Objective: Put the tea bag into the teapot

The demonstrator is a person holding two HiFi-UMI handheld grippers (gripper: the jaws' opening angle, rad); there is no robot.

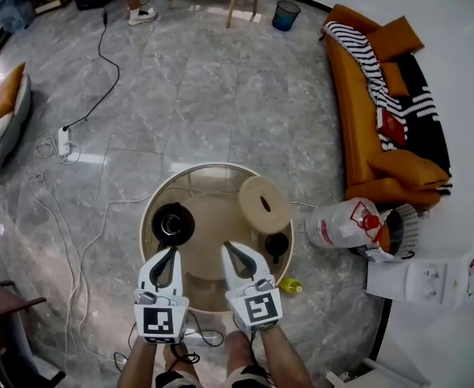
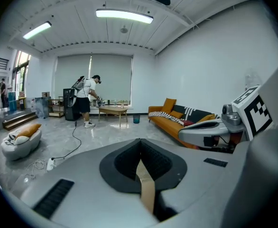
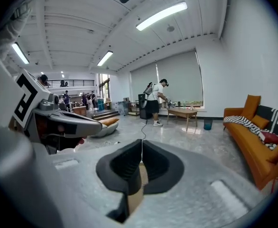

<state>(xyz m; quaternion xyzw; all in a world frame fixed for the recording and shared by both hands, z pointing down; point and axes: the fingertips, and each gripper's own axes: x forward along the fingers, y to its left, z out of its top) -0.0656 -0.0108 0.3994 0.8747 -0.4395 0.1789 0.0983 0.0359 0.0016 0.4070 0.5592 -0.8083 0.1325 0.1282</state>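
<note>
Black teapot (image 1: 172, 223): on the left part of the round beige table (image 1: 213, 217), just ahead of the left gripper's tips.
Tea bag: not made out in any view.
Left gripper (image 1: 172, 253): jaws clenched together, nothing between them.
Right gripper (image 1: 228, 247): jaws clenched together, empty.
Small black cup (image 1: 277, 245): right of the right gripper.

An orange sofa (image 1: 352, 87) stands well apart from a round wooden table (image 1: 213, 217).
</note>
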